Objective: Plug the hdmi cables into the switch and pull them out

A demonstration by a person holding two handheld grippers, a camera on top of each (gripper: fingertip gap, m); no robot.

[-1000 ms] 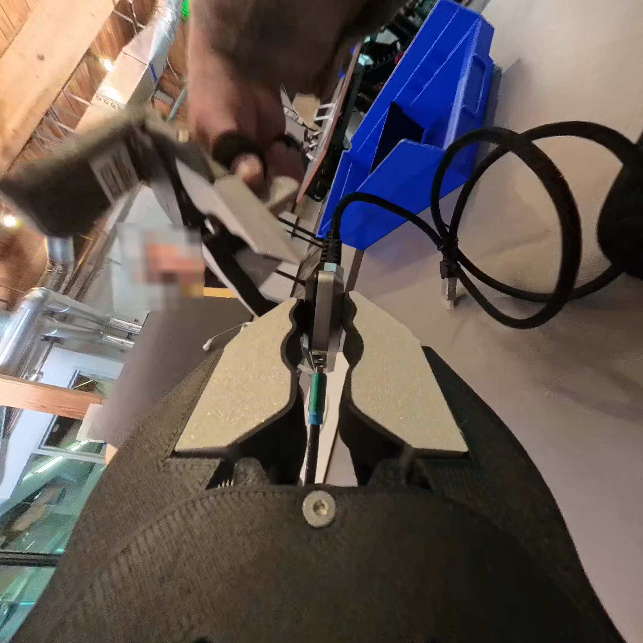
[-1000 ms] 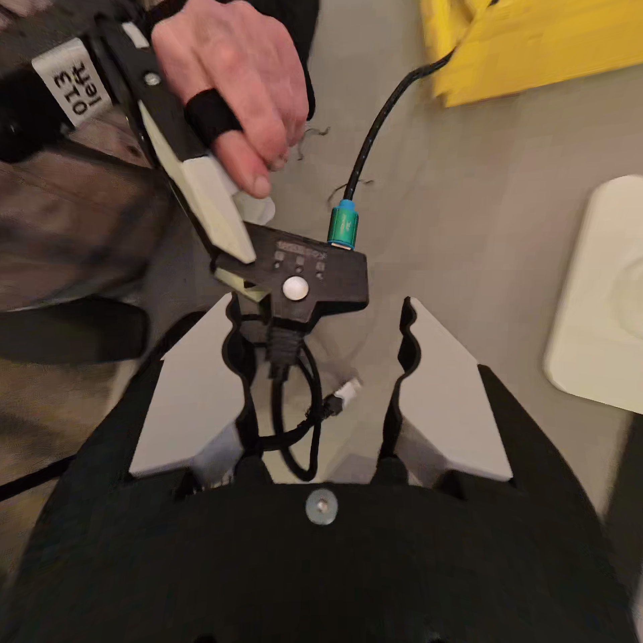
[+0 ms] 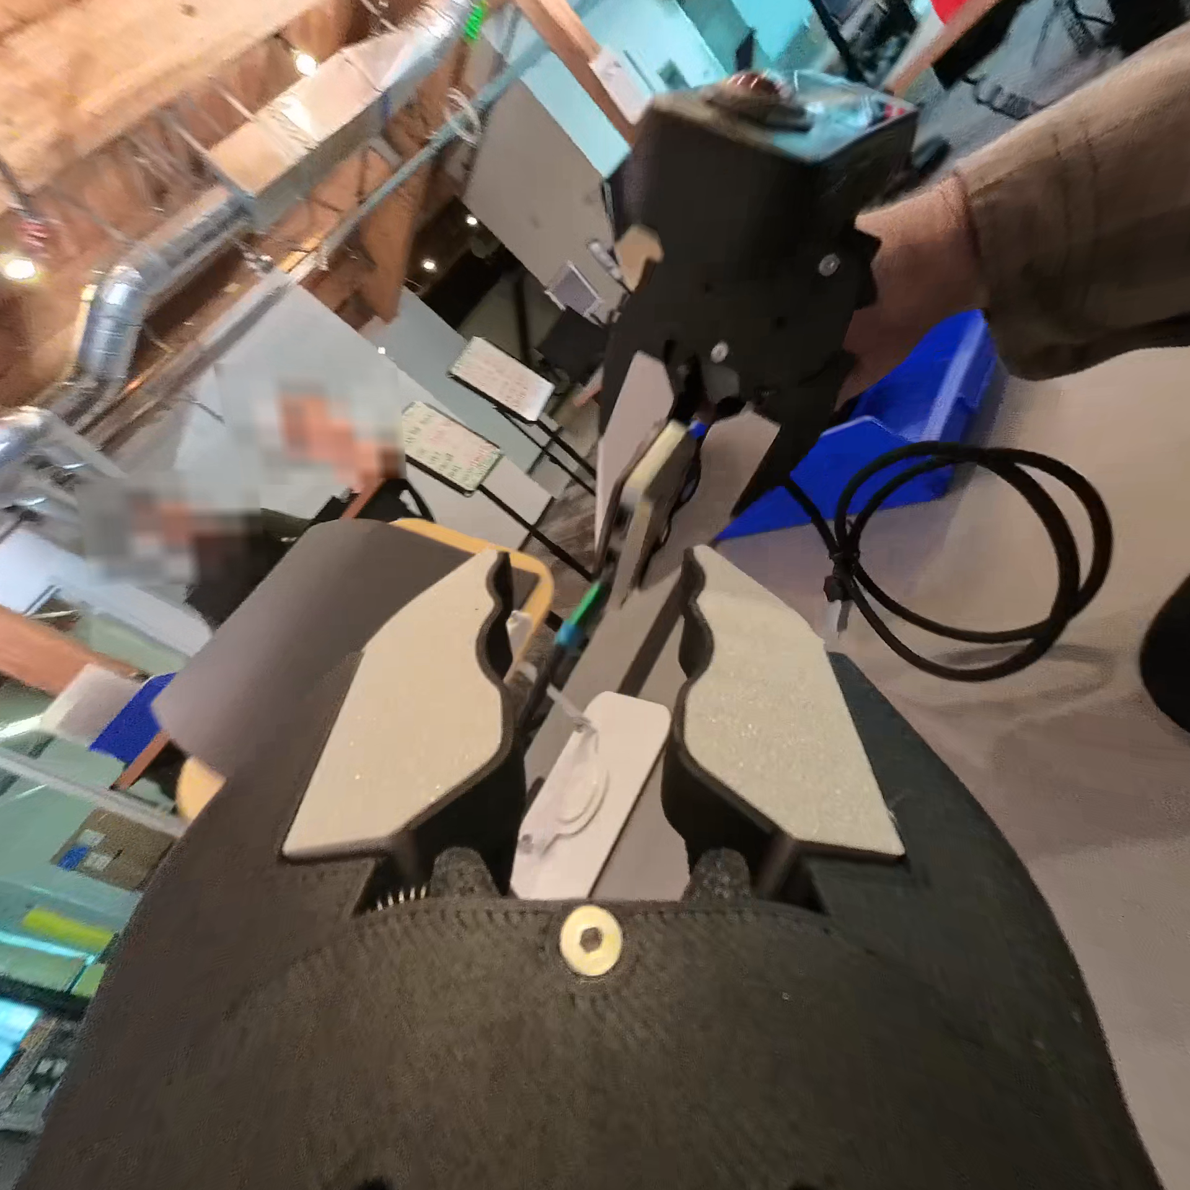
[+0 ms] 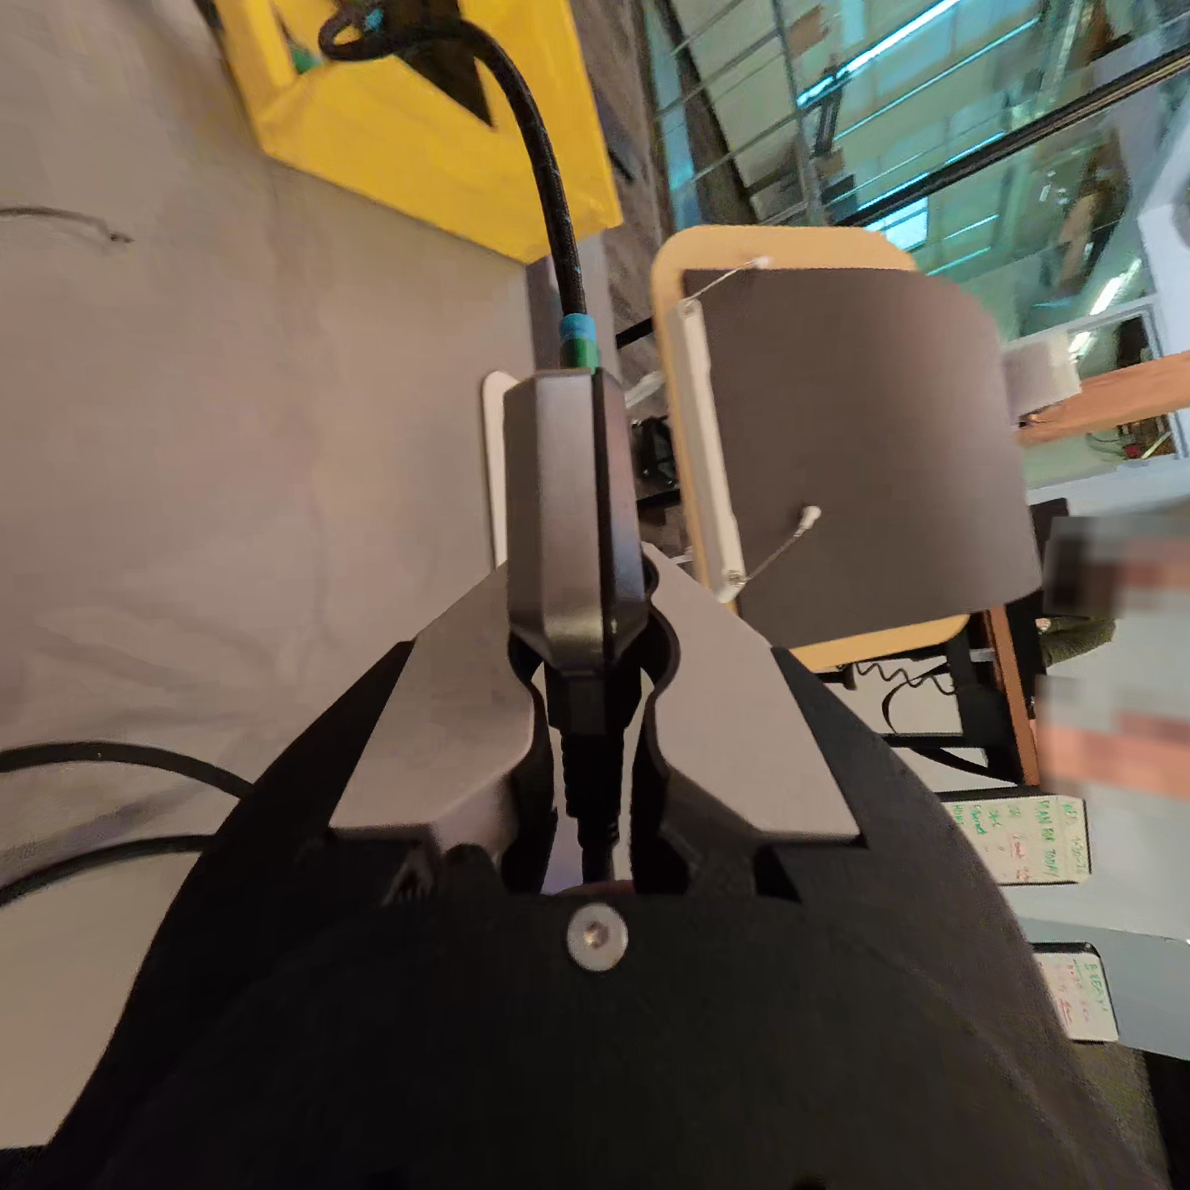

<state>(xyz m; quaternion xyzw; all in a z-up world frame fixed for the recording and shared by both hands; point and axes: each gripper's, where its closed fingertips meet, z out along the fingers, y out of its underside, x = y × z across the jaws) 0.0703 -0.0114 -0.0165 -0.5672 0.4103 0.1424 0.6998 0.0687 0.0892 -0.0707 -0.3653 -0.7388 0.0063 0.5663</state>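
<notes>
Right gripper (image 4: 583, 618) pinches switch (image 4: 566, 509) edge-on, long axis straight ahead of fingers. 1 cable (image 4: 547, 187) plugged in far end, green plug (image 4: 578, 340). Left gripper (image 3: 595, 592) spread, empty; plug lies just ahead, nearer left.

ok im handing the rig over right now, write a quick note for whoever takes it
Right gripper: shut on the switch, held off the table.
Left gripper: open, empty, facing the right one.
Cable with the green plug is in the switch's far end, running back to the yellow bin. The switch's own lead runs back between the right fingers.
Coiled cable lies loose on the table.
Left: pull the green plug out.
</notes>
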